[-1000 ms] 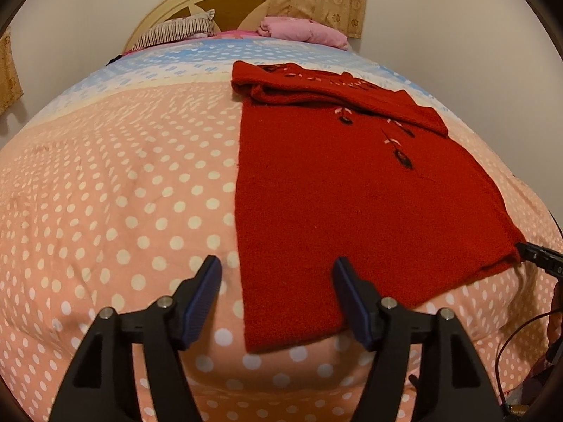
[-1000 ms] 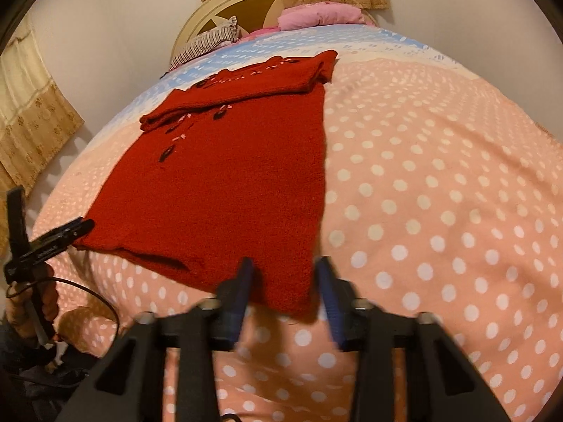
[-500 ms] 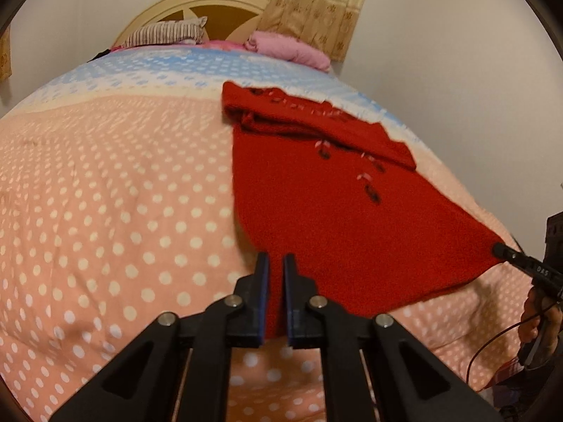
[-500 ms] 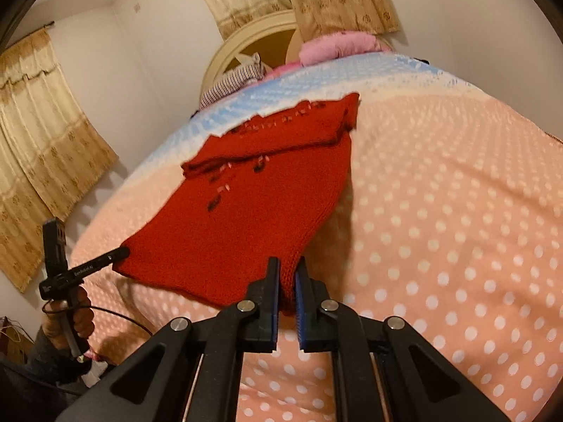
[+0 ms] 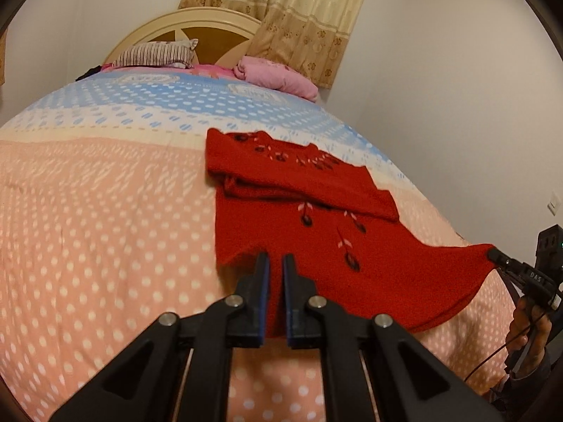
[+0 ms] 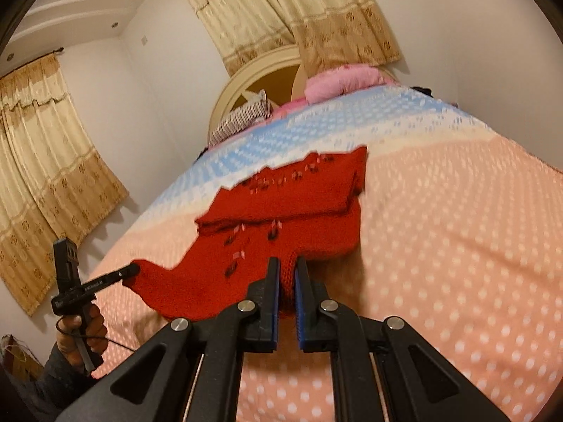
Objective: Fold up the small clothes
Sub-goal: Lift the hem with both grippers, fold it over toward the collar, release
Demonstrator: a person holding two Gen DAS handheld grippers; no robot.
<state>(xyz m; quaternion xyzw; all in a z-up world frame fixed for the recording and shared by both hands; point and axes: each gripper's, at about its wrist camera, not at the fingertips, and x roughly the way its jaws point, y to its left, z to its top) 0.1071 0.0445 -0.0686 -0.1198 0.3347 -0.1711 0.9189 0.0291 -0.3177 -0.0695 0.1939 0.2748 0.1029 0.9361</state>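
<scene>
Pinching the hem corners of the red sweater (image 5: 316,232) on the bed (image 5: 105,246), left gripper (image 5: 276,263) and right gripper (image 6: 288,267) hold it raised, apparently to fold it toward the collar.

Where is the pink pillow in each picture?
Left wrist view: the pink pillow lies at the bed's far end, upper middle, under the curtain.
Right wrist view: the pink pillow lies upper right of middle.
Shared landmark: the striped pillow to its left.
</scene>
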